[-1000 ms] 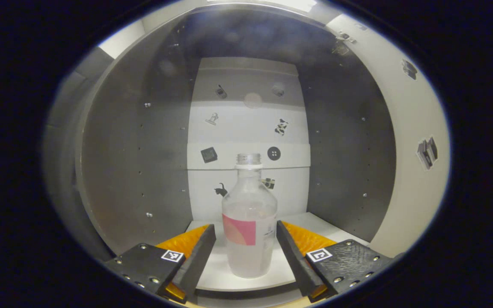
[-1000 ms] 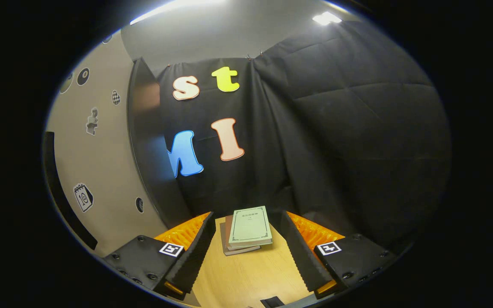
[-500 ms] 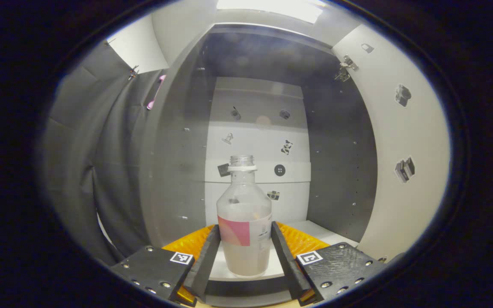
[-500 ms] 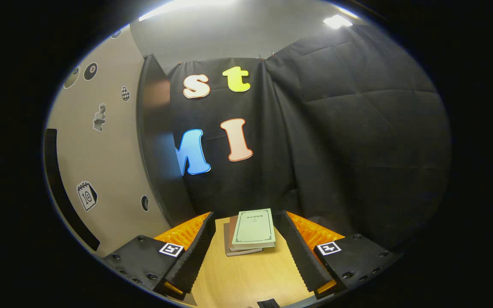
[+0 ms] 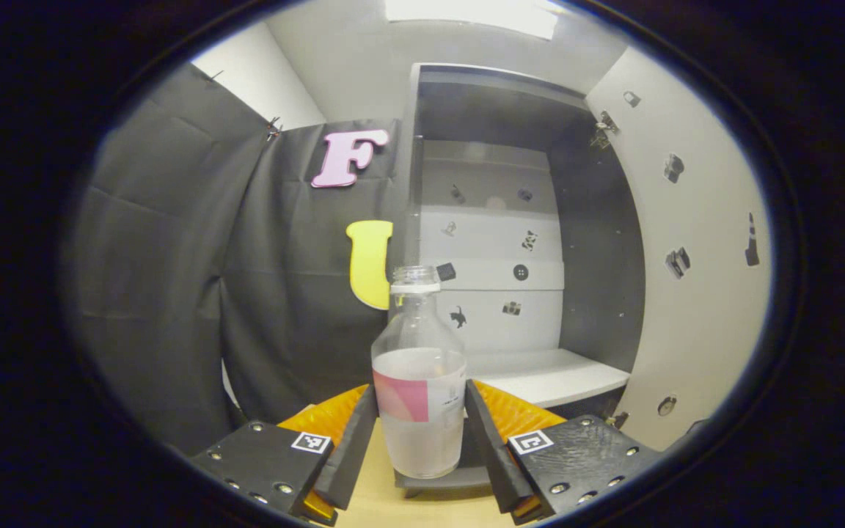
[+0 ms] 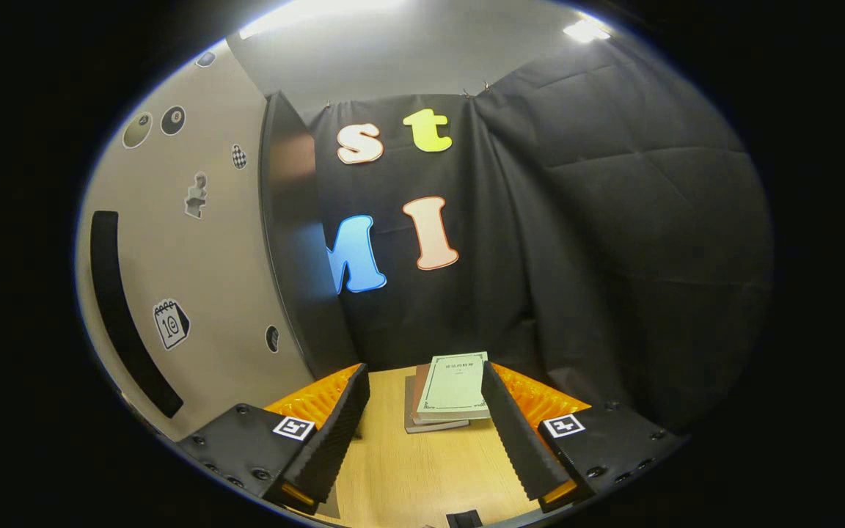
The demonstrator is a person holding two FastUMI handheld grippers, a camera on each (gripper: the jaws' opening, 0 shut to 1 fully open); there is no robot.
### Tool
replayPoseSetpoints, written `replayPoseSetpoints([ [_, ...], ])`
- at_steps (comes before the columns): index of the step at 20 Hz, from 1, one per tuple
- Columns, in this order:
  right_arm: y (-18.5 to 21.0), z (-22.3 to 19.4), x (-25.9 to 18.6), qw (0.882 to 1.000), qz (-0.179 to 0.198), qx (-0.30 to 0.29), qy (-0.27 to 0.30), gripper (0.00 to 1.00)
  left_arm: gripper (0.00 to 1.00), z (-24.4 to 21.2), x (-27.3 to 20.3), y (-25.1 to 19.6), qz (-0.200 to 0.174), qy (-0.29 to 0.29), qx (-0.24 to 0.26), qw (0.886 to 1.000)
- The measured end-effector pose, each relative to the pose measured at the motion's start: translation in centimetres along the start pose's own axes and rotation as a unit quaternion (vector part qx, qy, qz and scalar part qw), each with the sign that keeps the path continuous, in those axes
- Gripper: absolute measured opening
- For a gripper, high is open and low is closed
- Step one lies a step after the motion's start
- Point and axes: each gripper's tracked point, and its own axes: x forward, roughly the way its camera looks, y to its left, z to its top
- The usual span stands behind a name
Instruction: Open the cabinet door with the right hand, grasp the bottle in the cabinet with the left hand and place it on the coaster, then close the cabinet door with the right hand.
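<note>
The left gripper point(image 5: 420, 433) is clamped on the bottle point(image 5: 419, 381), both fingers against its lower body. The bottle stands upright, open neck up, held in front of the open cabinet point(image 5: 540, 220), above the desk point(image 5: 364, 506); its pink label's print is too small to read. The right gripper point(image 6: 426, 433) hangs with fingers apart over the desk, a stack of books point(image 6: 448, 392) near its far edge, beside the cabinet door point(image 6: 195, 279).

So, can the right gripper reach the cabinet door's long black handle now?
Probably yes: the right gripper is open and holds nothing, and the long black handle on the open pale cabinet door has nothing before it.
</note>
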Motion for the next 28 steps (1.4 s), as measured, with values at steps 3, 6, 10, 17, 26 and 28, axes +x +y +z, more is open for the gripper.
replayPoseSetpoints([
  [3,0.5,-0.2,-0.2,1.0,0.009,0.002,-0.001,0.98,0.75,-2.1,-2.9,2.0,0.021,0.003,0.003,1.0],
  [6,0.9,-0.1,-0.8,1.0,0.022,0.003,-0.008,0.98,0.71,-5.0,-5.3,3.6,0.037,0.006,-0.005,0.999],
  [10,0.8,-0.2,-1.7,1.0,0.027,-0.006,-0.01,0.97,0.71,-8.5,-8.7,5.1,0.049,-0.002,0.002,0.999],
  [17,0.0,-0.9,-3.4,0.999,0.019,-0.04,-0.015,0.97,0.75,-17.5,-11.0,7.9,0.083,0.037,-0.016,0.996],
  [26,-0.4,-2.1,-3.3,0.998,0.013,-0.059,0.005,0.98,0.71,-26.0,-12.7,9.0,0.087,0.088,-0.03,0.992],
  [28,0.1,-2.4,-3.0,0.997,0.018,-0.071,0.011,0.98,0.73,-27.1,-13.1,8.7,0.084,0.094,-0.031,0.992],
])
